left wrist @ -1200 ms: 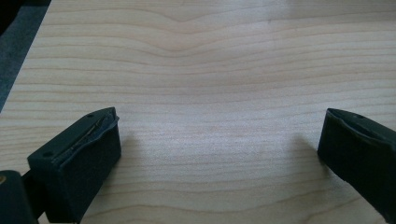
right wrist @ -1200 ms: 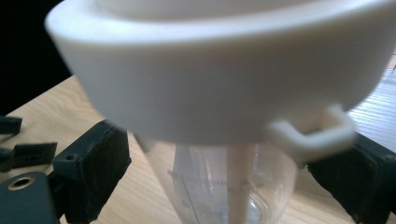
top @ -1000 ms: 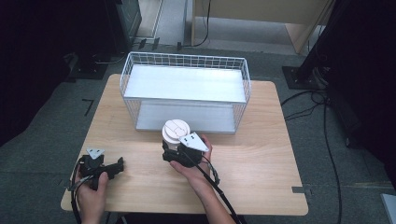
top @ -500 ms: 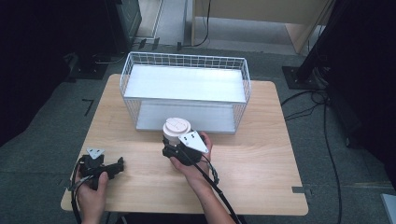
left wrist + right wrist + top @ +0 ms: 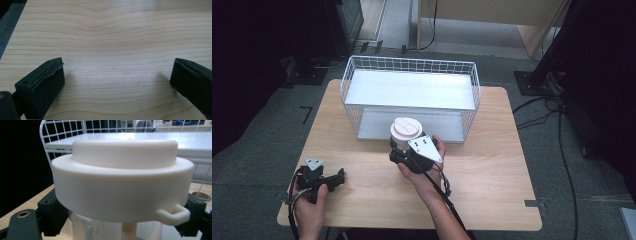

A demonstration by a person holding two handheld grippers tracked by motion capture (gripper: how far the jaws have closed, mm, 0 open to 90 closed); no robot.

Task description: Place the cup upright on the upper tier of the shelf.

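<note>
A clear jar with a wide white lid (image 5: 406, 129) is held just above the wooden table (image 5: 492, 165), close in front of the white wire rack (image 5: 409, 64). My right gripper (image 5: 403, 146) is shut on the jar's clear body below the lid. In the right gripper view the lid (image 5: 120, 182) looms close, with a small loop tab (image 5: 175, 213) at its rim and a black jaw on either side of the jar. My left gripper (image 5: 337, 179) rests low at the table's front left, open. In the left gripper view its jaws stand wide apart over bare wood (image 5: 117, 50).
The wire rack has a white upper shelf (image 5: 412, 90) and a lower level, and fills the back middle of the table. Its mesh (image 5: 62, 130) stands right behind the jar. Dark stands and cables (image 5: 562, 145) lie on the grey floor around the table.
My right gripper has carried the jar a little farther from the person, toward the wire rack. The left gripper has stayed where it was.
</note>
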